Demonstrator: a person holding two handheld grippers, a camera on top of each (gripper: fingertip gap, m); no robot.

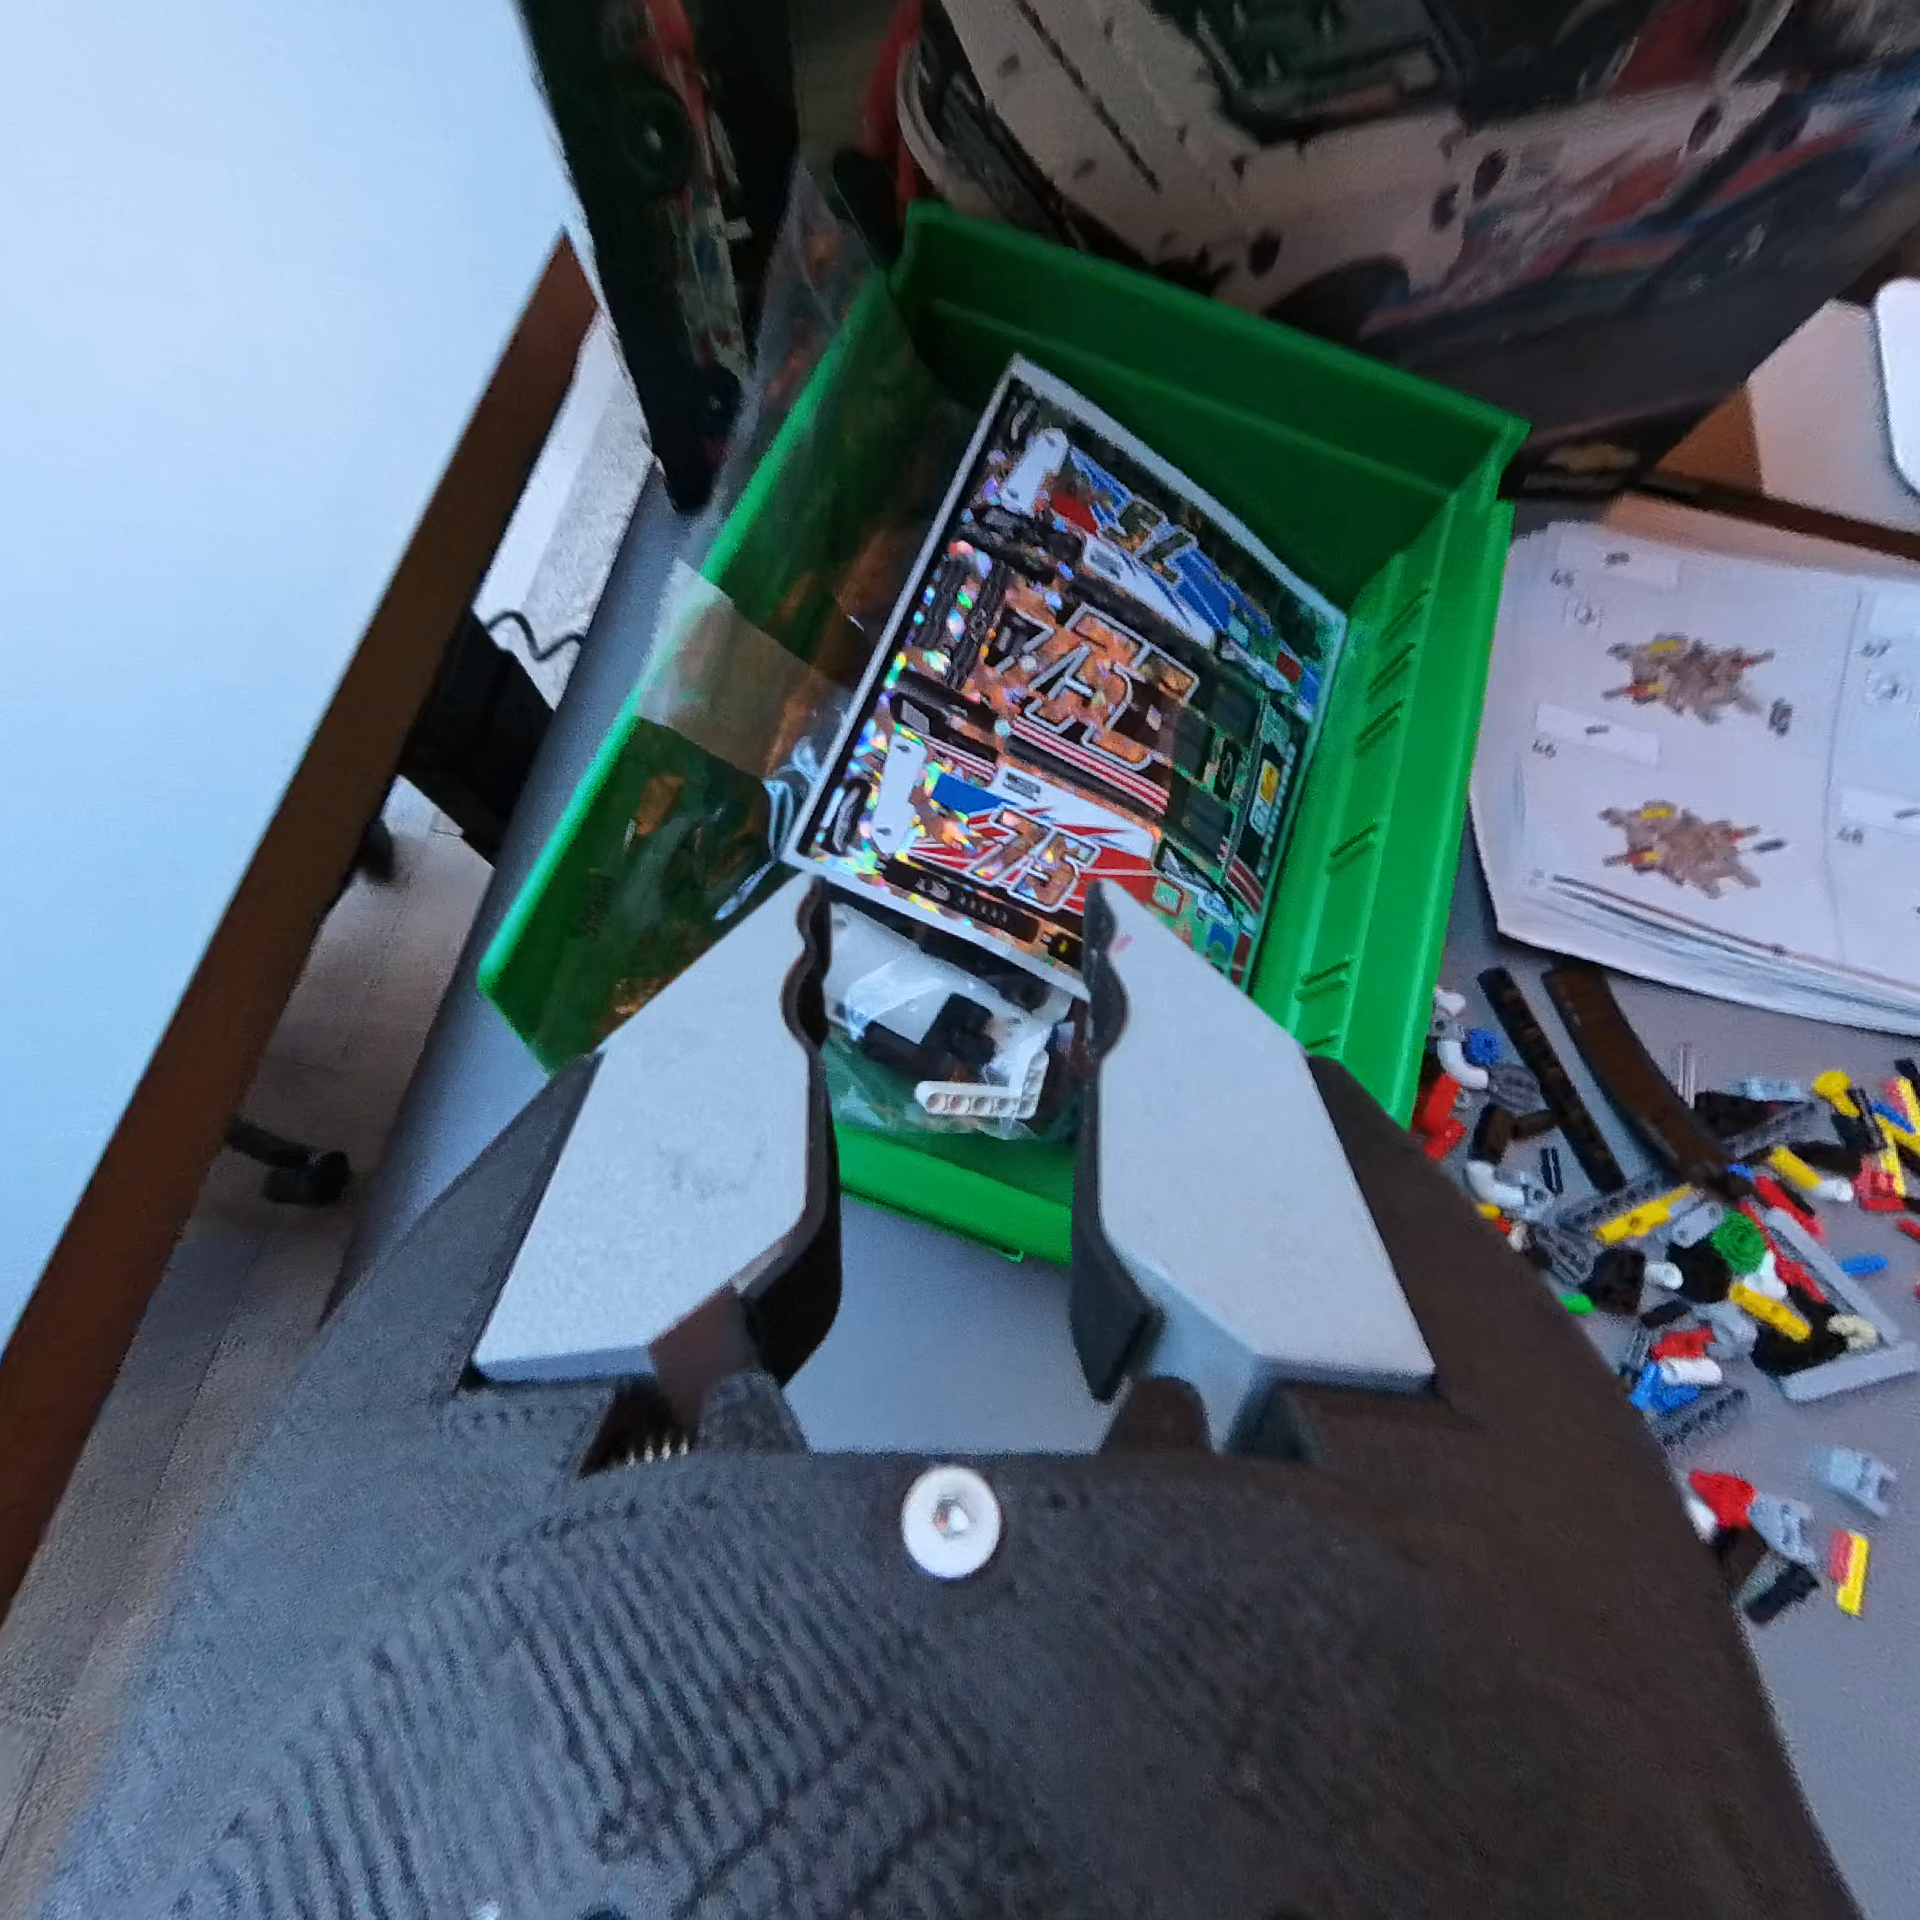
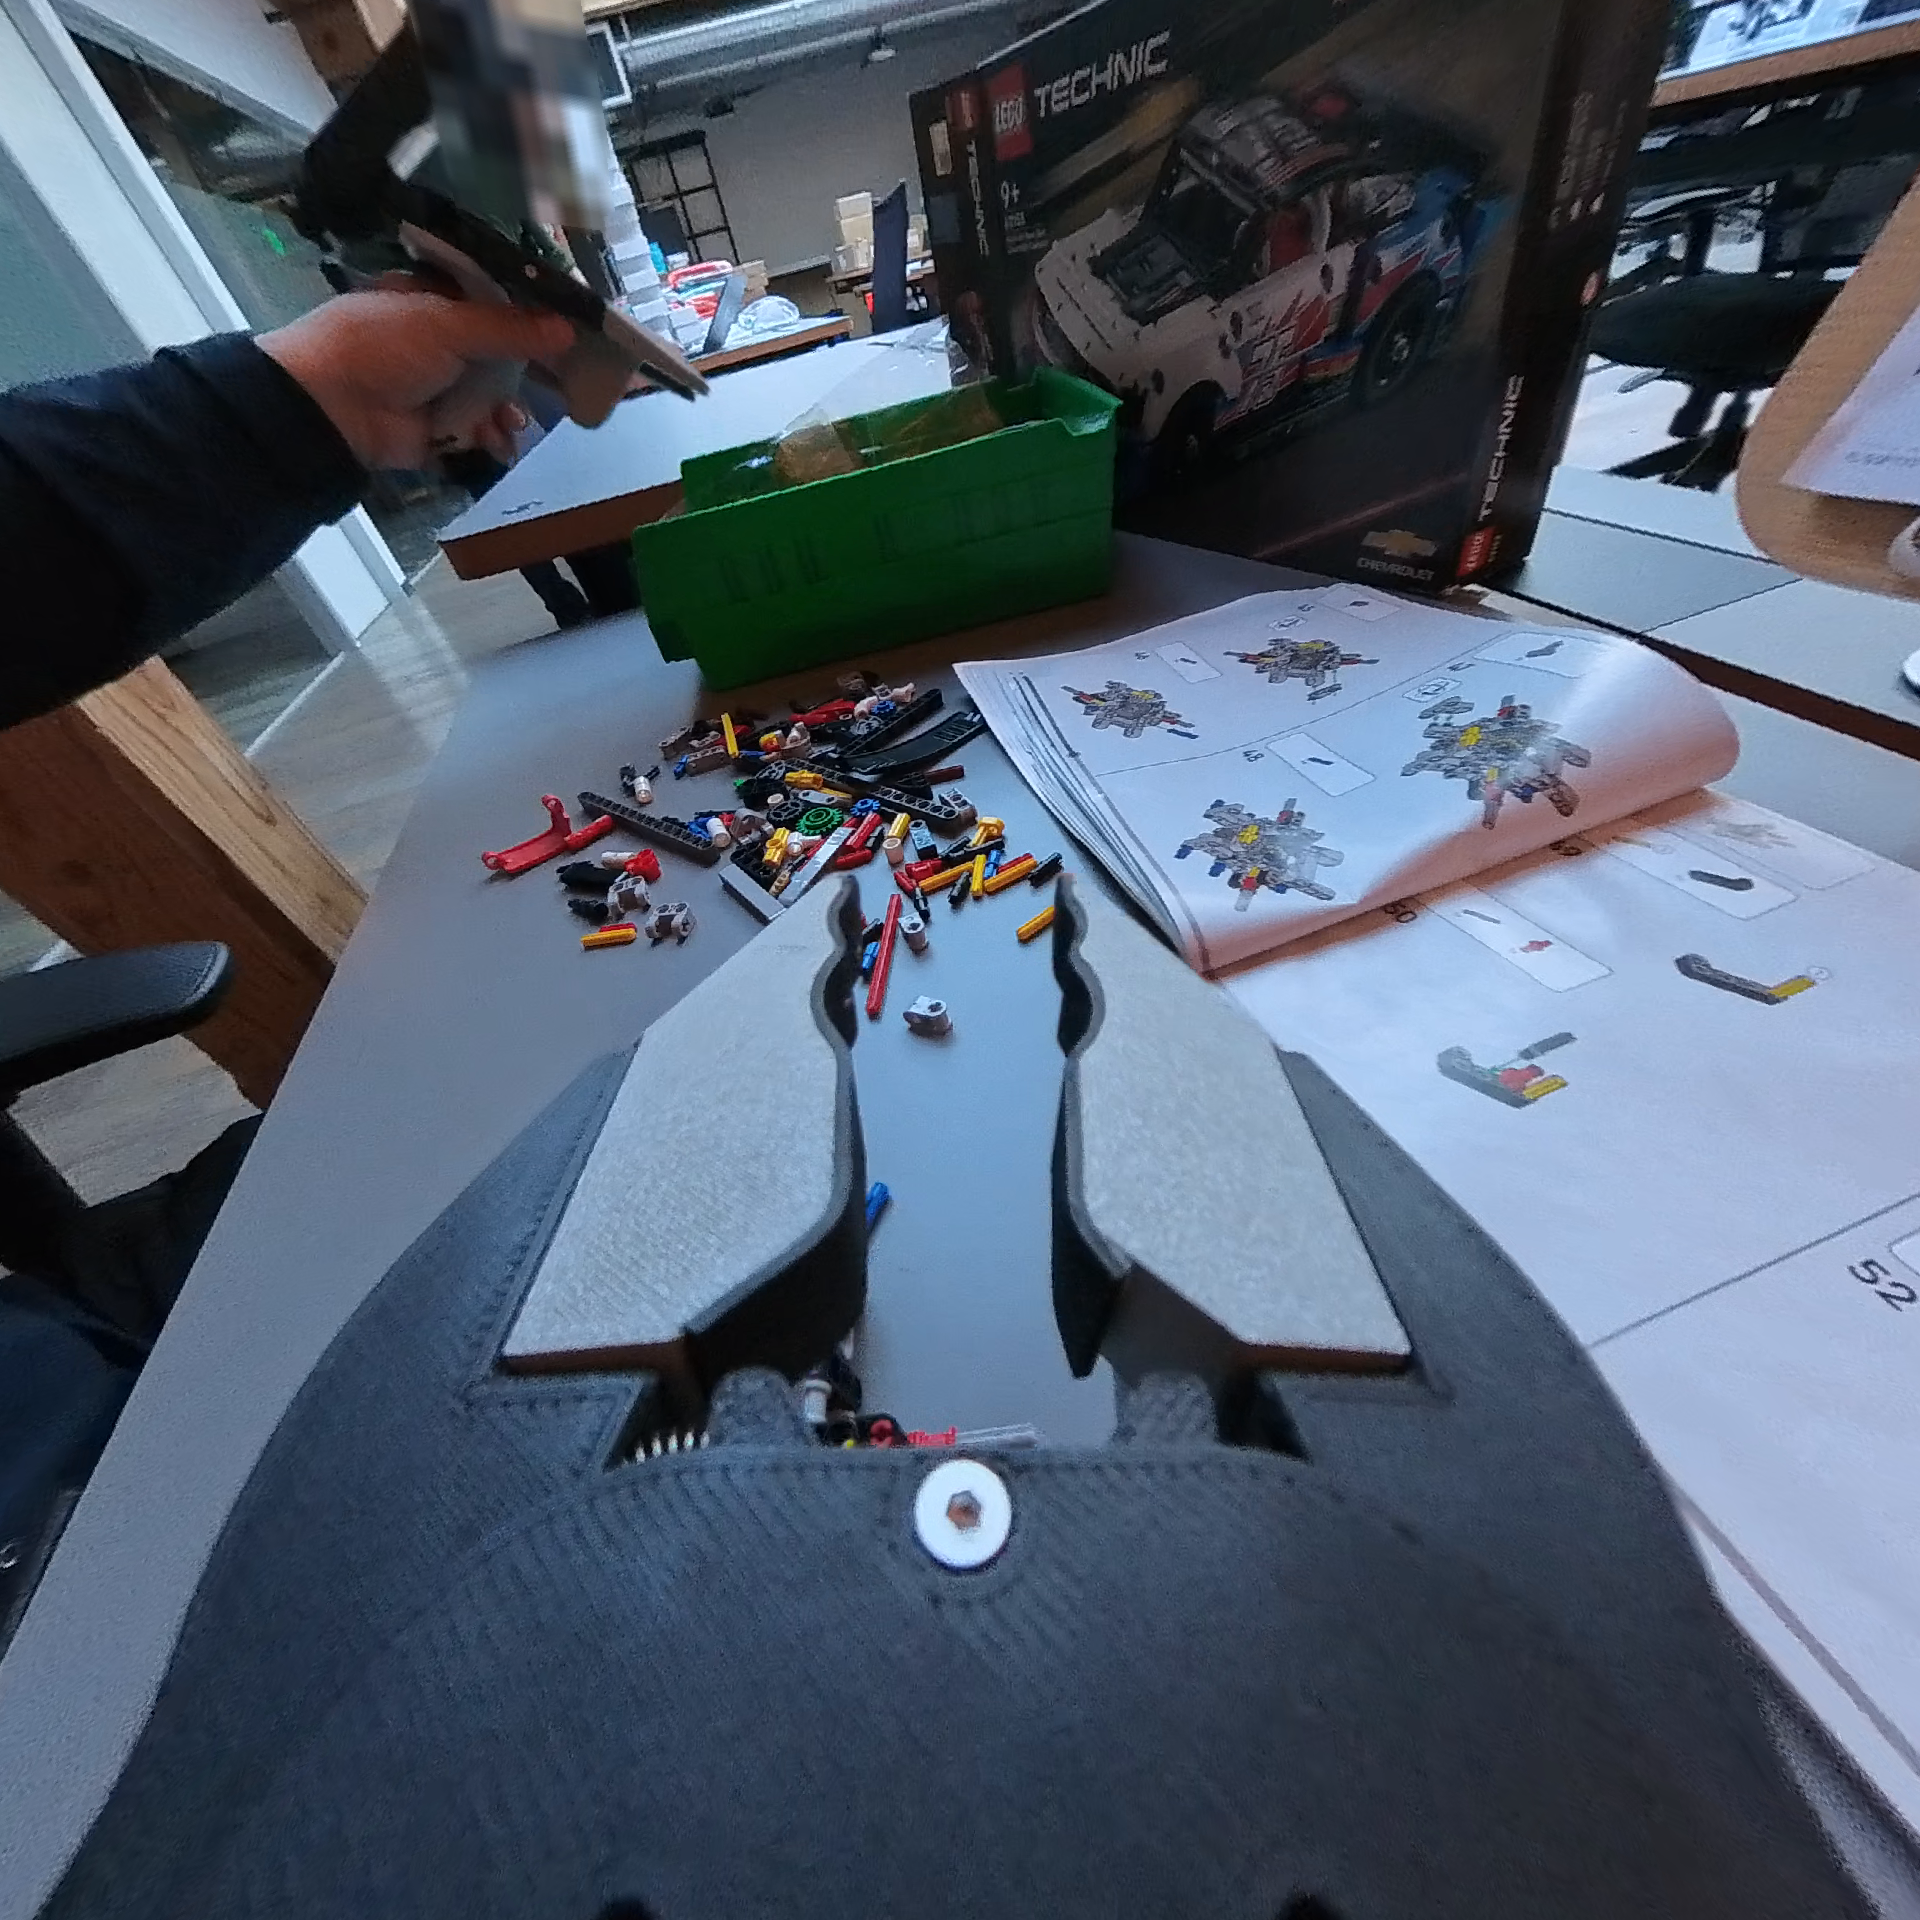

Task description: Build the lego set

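Gaping left tongs (image 1: 951, 935) above green bin (image 1: 1382, 790), right tongs (image 2: 956, 925) parted, gripping nothing, over loose bricks (image 2: 810, 800)

Toy box (image 1: 1351, 156) blurred, cut by top edge; bagged parts (image 1: 956, 1039) half hidden under sticker sheet (image 1: 1049, 696).

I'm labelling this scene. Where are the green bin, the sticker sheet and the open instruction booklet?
green bin (image 2: 883, 582), right wrist view, front wall
sticker sheet (image 1: 1081, 675), left wrist view, printed middle
instruction booklet (image 2: 1351, 769), right wrist view, left page
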